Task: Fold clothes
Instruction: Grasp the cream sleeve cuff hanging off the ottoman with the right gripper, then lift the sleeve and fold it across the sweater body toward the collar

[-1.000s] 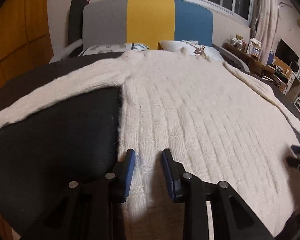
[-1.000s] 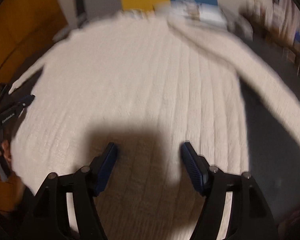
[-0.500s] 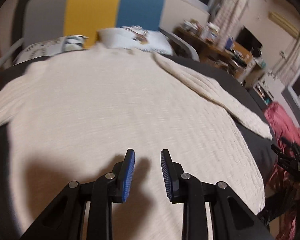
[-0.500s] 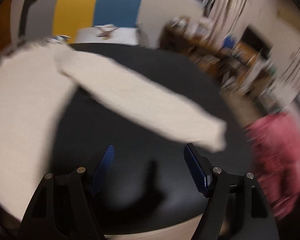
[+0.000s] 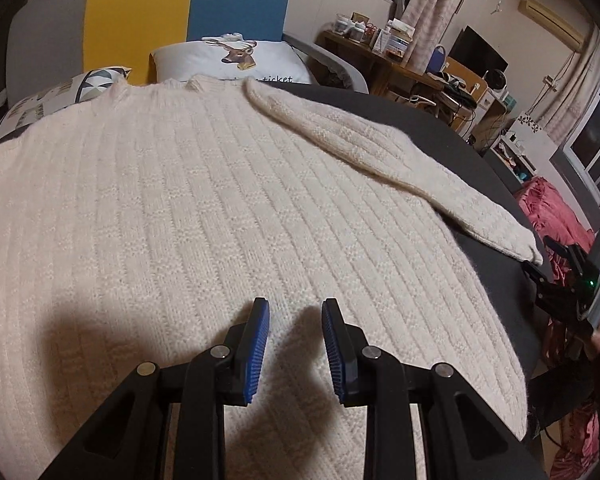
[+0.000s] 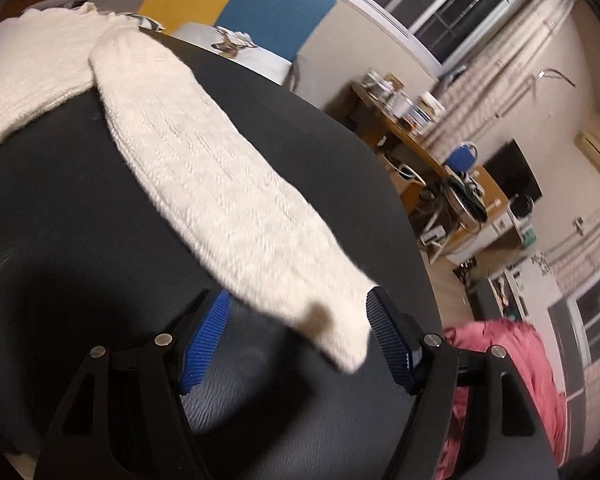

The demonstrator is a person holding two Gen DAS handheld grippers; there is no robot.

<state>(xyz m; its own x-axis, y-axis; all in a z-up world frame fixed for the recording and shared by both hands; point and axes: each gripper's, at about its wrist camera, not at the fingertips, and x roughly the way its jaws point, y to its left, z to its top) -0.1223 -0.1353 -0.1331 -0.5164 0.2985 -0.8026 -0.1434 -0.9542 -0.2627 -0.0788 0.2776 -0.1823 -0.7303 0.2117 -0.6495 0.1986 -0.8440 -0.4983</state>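
A cream knit sweater (image 5: 204, 208) lies flat on a black bed cover (image 5: 452, 128), its right sleeve (image 5: 380, 152) stretched out to the right. My left gripper (image 5: 296, 312) is open and empty, hovering over the sweater's lower body near the hem. My right gripper (image 6: 296, 304) is open wide, with the sleeve's cuff (image 6: 332, 320) lying between its blue fingers. The right gripper also shows in the left wrist view (image 5: 556, 280), just off the cuff's end.
Pillows (image 5: 236, 60) and a grey, yellow and blue headboard (image 5: 180, 8) stand at the far end. A red cloth (image 6: 512, 376) lies off the bed's right edge. A cluttered wooden desk (image 6: 420, 152) stands beyond.
My left gripper has swung right from the sweater's left edge to its middle. My right gripper has moved off the sweater's body and right, down to the right sleeve's cuff.
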